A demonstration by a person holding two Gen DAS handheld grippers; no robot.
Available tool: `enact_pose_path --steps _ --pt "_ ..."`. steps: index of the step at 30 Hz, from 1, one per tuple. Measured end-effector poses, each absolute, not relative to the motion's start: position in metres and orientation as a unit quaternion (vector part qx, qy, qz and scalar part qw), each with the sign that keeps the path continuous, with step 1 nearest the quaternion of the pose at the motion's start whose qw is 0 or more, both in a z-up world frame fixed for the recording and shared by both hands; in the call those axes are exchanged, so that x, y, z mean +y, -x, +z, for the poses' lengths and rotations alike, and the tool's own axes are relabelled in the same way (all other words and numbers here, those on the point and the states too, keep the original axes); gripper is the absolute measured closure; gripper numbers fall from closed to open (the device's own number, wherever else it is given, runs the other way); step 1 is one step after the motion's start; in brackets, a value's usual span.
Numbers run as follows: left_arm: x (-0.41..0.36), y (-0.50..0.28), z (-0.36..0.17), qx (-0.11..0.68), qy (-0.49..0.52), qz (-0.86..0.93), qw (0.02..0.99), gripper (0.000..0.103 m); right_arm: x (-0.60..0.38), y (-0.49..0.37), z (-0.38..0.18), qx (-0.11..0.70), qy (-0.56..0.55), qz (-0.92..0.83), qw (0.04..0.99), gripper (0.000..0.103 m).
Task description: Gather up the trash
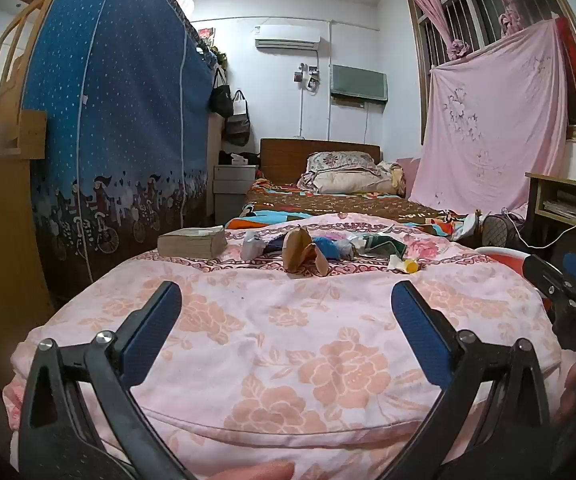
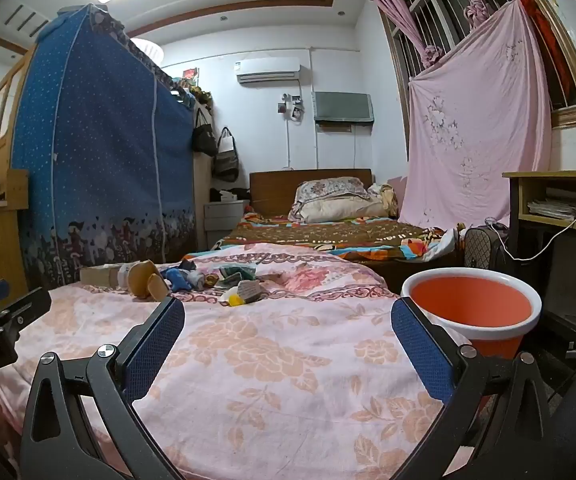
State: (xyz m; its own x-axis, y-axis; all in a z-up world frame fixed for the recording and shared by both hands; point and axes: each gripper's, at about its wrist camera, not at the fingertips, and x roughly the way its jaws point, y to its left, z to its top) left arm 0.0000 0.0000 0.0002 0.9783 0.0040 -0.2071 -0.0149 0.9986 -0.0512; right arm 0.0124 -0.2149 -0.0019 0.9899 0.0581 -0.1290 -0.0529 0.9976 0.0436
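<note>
A row of trash lies across the far part of a pink floral quilt [image 1: 272,332]: a crumpled brown paper bag [image 1: 301,254], blue scraps [image 1: 327,249], a white wrapper [image 1: 252,245] and a small yellow cap [image 1: 411,266]. In the right wrist view the same pile shows the brown bag [image 2: 146,280], the yellow cap [image 2: 235,300] and a grey crumpled piece [image 2: 250,291]. My left gripper [image 1: 286,308] hangs open over the near quilt, well short of the trash. My right gripper [image 2: 288,322] is open too, empty, with the orange bucket [image 2: 472,309] at its right.
A thick book [image 1: 192,242] lies left of the trash. Behind are a second bed [image 1: 327,200] with pillows, a blue fabric wardrobe [image 1: 116,120] at left, a wooden desk [image 2: 559,200] with a cable at right, and a hanging pink sheet [image 1: 487,128].
</note>
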Motion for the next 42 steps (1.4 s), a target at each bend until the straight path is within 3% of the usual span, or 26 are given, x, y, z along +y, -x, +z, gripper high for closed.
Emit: enact_pose_path --steps 42 --pt "-0.009 0.006 0.003 0.091 0.01 -0.001 0.996 0.012 -0.216 -0.013 -0.002 0.068 -0.023 0.028 0.997 0.0"
